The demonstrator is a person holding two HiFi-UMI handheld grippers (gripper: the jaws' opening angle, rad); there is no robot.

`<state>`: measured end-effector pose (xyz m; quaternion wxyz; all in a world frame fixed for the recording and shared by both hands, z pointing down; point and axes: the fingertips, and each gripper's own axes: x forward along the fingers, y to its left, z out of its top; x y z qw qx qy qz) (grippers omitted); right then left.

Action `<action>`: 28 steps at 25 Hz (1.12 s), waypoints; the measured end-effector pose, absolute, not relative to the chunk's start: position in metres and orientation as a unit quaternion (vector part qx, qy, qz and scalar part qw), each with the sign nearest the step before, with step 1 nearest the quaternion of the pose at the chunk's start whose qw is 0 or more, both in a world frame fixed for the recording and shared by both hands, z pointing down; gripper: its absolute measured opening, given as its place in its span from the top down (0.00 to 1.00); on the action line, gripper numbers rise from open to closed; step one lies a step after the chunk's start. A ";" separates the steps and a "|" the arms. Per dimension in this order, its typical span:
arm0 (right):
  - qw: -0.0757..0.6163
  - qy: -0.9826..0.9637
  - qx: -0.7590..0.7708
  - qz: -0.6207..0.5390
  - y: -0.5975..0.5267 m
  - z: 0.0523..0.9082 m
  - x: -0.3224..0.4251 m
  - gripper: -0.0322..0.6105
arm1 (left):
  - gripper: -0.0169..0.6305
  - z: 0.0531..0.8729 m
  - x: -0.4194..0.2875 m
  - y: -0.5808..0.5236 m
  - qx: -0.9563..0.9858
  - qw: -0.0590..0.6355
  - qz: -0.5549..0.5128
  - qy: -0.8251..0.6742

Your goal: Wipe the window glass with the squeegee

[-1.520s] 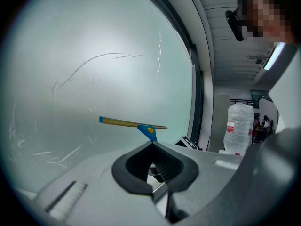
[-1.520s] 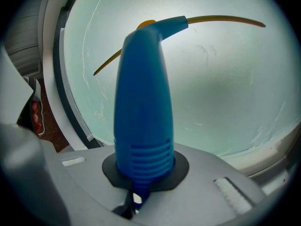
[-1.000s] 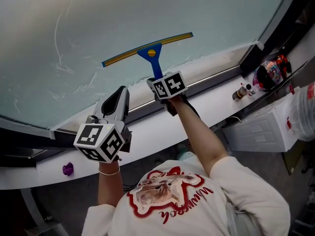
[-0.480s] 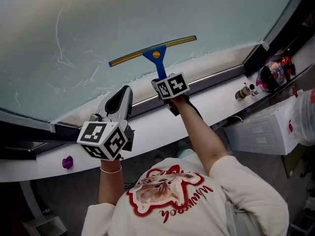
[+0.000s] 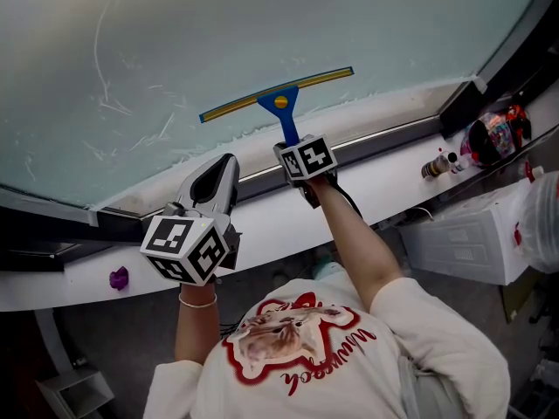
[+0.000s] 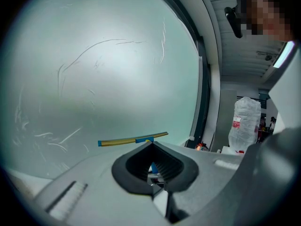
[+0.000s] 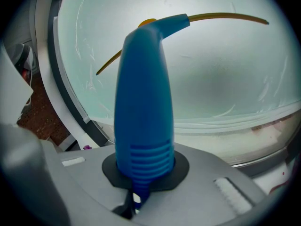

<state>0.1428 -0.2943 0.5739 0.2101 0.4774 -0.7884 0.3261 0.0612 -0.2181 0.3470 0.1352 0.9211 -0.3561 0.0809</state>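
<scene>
gripping the squeegee (image 5: pixel 281 103) by the ribbed foot of its blue handle (image 7: pixel 143 102) with the right gripper (image 5: pixel 293 144), jaws closed tight around it, arm stretched up toward the window glass (image 5: pixel 262 24). laying the long yellow-edged blade (image 5: pixel 236 104) against the lower part of the pane, tilted with its right end higher, just above the frosty white band (image 5: pixel 384 94) along the bottom edge. holding the left gripper (image 5: pixel 224 162) lower and to the left, near the dark frame (image 5: pixel 52 234), tips aimed up at the glass, jaws brought together with nothing between them. showing thin white streaks (image 5: pixel 100 51) on the left part of the pane. below the frame, a white sill (image 5: pixel 384 175) with a small bottle (image 5: pixel 439 163) at its right end and a small purple object (image 5: pixel 118 278) at its left
</scene>
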 end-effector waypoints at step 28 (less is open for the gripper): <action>0.241 -0.780 0.456 0.354 -0.283 0.640 0.145 0.90 | 0.97 0.380 0.067 -0.218 0.898 0.161 0.094 -0.399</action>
